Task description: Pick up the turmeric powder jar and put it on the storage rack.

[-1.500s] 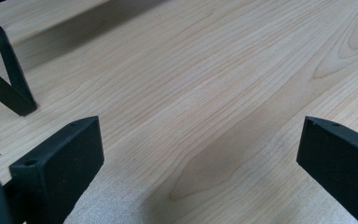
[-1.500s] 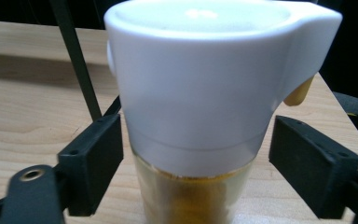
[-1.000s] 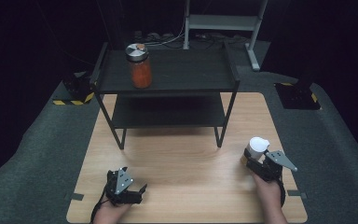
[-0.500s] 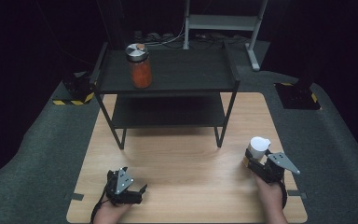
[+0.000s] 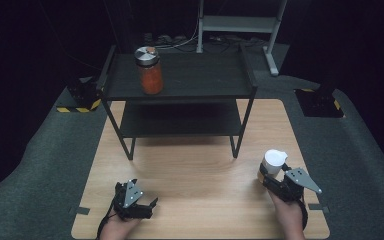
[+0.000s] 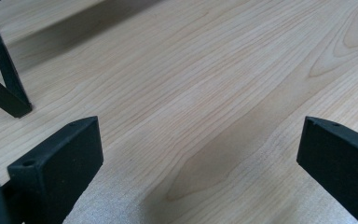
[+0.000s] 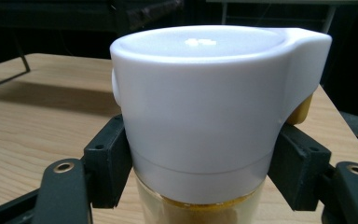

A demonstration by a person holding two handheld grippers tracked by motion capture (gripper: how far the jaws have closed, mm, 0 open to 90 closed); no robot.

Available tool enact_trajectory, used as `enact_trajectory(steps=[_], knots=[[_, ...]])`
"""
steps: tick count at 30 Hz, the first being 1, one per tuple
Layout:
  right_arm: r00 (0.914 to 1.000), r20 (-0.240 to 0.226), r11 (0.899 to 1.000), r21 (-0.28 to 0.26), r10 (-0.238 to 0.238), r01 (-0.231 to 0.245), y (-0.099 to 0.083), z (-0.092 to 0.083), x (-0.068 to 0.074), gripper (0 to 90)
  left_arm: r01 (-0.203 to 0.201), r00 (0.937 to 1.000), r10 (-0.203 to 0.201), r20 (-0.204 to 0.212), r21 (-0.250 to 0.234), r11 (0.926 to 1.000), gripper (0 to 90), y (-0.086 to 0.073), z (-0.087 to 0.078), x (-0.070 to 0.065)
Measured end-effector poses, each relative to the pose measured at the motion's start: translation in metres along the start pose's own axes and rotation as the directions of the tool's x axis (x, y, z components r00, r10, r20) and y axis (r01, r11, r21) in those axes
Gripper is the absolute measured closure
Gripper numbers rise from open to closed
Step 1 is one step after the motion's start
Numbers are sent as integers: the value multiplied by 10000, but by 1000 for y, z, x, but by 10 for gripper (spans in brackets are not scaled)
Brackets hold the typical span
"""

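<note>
A small jar with a white flip-top lid (image 5: 274, 162) (image 7: 214, 107) and yellow-orange contents stands upright between the jaws of my right gripper (image 5: 276, 176) (image 7: 205, 172), which is shut on it just below the lid, near the table's right front. My left gripper (image 5: 139, 204) (image 6: 200, 154) rests low over the wooden table (image 5: 200, 170) at the front left, jaws wide open with bare wood between them. A taller jar with orange contents and a metal lid (image 5: 148, 70) stands on the top shelf of the black rack (image 5: 180, 80), far from both grippers.
The black two-level rack spans the table's back half; one of its legs (image 6: 7, 88) shows in the left gripper view. Grey carpet (image 5: 40, 170) surrounds the table, with black bases (image 5: 82, 92) marked in yellow tape and a metal stand (image 5: 240, 22) behind.
My right gripper has shifted slightly toward the front right with the white-lidded jar in it. The left gripper has kept still.
</note>
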State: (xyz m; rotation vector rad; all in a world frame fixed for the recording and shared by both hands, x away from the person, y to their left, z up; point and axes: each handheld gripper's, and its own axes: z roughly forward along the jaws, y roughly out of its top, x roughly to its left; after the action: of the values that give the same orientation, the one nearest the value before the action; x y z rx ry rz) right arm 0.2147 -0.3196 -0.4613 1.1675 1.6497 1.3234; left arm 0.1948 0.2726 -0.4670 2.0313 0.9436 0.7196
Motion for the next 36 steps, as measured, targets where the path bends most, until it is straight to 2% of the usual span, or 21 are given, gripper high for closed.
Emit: enact_trajectory(steps=[6,19,36], knots=[[9996,-196,9994,-267,-223,218,6,-6,11,296,-31,10000,31,-19,-39,10000,4,-1,0,-1],[9964,-797,9961,-855,-278,210,14,-18,29,296,-63,10000,63,-67,-20,10000,4,0,0,-2],[9848,-1667,9925,-1190,-483,285,26,-22,49,296,-115,9999,115,-57,-6,9999,4,0,0,-2]])
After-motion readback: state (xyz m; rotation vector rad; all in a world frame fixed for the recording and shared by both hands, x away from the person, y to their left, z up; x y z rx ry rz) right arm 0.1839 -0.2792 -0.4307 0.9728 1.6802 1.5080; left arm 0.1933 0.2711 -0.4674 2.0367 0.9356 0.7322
